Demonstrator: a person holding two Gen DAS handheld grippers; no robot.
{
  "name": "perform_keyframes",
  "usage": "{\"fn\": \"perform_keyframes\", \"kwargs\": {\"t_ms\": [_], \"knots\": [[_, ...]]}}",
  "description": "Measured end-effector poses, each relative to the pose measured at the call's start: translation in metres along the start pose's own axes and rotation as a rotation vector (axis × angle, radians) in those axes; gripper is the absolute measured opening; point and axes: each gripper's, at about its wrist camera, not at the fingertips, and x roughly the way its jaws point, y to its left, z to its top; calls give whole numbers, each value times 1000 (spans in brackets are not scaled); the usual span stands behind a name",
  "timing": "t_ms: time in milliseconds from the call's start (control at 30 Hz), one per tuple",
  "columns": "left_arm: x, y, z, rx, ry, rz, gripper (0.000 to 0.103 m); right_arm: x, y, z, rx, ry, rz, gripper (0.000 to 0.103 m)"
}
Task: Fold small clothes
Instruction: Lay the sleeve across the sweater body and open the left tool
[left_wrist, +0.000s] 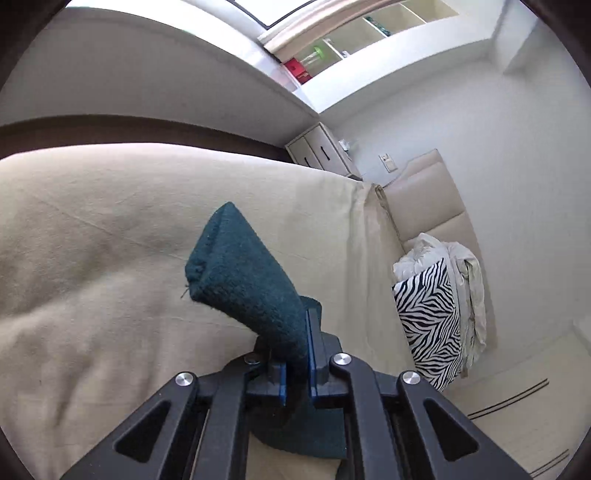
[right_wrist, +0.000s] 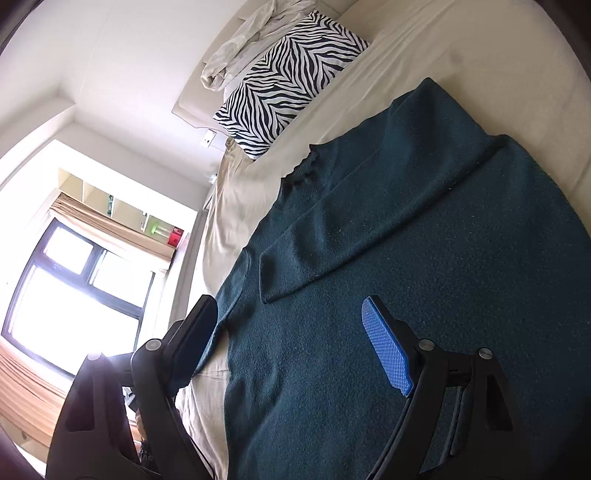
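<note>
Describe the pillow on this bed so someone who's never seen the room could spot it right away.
Start at the bed with the beige sheet and look to its head end. The pillow lies there, beyond the collar of the green sweater. It is the only patterned thing around: black and white zebra stripes, beside a plain crumpled cream blanket.

Fuzzy matt knit sweater (right_wrist: 424, 229); smooth cloth bedsheet (left_wrist: 92, 221).
</note>
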Motion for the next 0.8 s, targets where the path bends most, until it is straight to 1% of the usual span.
{"fn": "perform_keyframes", "kwargs": {"t_ms": [67,133,200,267,333,400,467,500,533,567,633,700,733,800], "knots": [[4,-66,-30,193,25,-22,8,-6,-13,2,19,-7,-4,80],[11,-134,-77,403,57,-40,8,-12,-27,4,44,-14,-7,80],[18,-195,-138,622,79,-60,8,-20,-42,6,71,-27,-7,80],[25,-240,-213,837,110,-86,9,-29,-57,8,95,-43,-8,80],[36,-267,-289,1029,146,-107,12,-37,-73,11,120,-56,-14,80],[47,-273,-355,1168,212,-104,17,-45,-86,15,141,-66,-23,80],[65,-270,-399,1263,297,-79,29,-50,-96,20,147,-65,-39,80],[66,-260,-412,1295,323,-59,41,-50,-100,22,144,-58,-49,80],[64,-252,-418,1313,328,-49,48,-50,-102,25,139,-48,-61,80],[53,-241,-419,1314,325,-52,52,-48,-103,27,132,-35,-71,80],[35,-227,-405,1276,318,-80,75,-40,-101,31,106,-14,-81,80],[7,-209,-383,1234,282,-128,86,-29,-94,36,77,5,-81,80],[-2,-201,-372,1219,260,-135,89,-21,-88,38,65,20,-78,80],[-16,-184,-350,1166,225,-125,89,2,-70,42,24,56,-67,80]]}}
